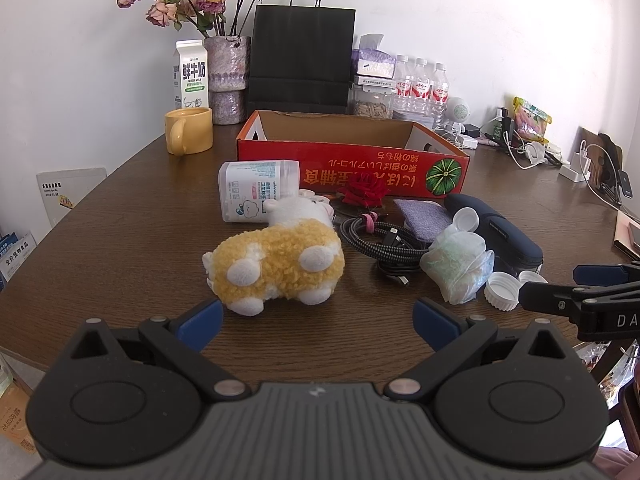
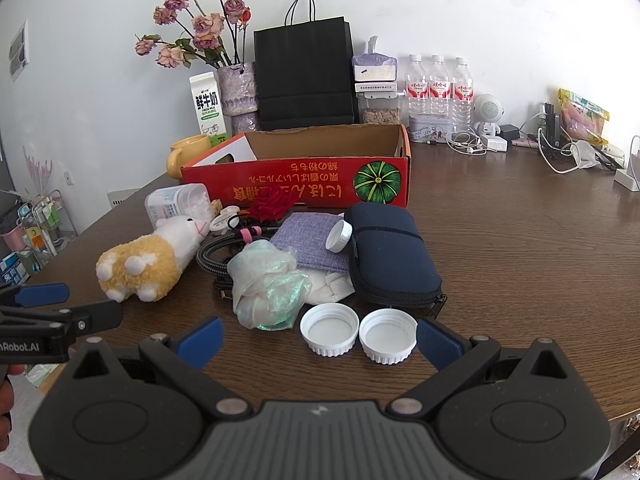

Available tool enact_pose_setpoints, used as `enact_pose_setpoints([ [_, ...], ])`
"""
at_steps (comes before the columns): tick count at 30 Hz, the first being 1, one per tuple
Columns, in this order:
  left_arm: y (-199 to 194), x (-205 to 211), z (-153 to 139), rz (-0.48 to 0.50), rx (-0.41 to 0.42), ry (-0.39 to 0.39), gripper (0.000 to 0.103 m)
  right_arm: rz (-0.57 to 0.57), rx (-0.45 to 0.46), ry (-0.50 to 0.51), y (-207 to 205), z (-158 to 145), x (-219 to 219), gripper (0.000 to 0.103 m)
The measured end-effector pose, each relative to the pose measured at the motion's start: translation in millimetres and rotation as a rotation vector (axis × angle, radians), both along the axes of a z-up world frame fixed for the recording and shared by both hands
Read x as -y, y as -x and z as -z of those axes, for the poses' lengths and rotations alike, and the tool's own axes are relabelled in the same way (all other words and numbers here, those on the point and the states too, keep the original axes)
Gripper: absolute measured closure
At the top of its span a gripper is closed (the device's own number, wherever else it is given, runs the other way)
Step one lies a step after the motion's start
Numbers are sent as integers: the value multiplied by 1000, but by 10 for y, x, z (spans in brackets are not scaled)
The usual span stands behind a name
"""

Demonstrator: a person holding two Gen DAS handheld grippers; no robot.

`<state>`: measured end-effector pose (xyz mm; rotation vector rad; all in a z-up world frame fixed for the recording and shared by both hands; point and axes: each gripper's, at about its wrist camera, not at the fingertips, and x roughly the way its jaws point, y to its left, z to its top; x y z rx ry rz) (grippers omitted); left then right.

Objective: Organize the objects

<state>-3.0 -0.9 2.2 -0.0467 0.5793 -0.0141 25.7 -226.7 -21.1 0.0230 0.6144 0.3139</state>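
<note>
A yellow and white plush sheep [image 1: 276, 264] lies on the brown table [image 1: 120, 240], just beyond my open, empty left gripper [image 1: 318, 320]. Behind the pile stands an open red cardboard box [image 1: 352, 160]. My right gripper [image 2: 320, 336] is open and empty, with two white caps [image 2: 329, 329] lying between its fingertips. Beyond them lie a crumpled plastic bag [image 2: 268, 284], a navy case [image 2: 390, 256], a purple pouch [image 2: 312, 240], a coiled cable [image 1: 380, 240], a red fabric rose [image 1: 366, 192] and a toppled white tub [image 1: 256, 190].
At the back stand a yellow mug [image 1: 188, 130], a milk carton [image 1: 191, 74], a vase of dried roses [image 1: 228, 80], a black paper bag [image 1: 300, 60], water bottles [image 1: 420, 84] and a jar. Chargers and cables [image 1: 528, 148] clutter the far right. The table edge runs close under both grippers.
</note>
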Motion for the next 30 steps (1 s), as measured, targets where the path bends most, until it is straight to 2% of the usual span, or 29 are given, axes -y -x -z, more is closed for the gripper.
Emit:
enact_pose_setpoints([
  [30, -1, -9, 10, 1, 0, 4, 0, 9, 3, 14, 10, 8, 14, 0],
])
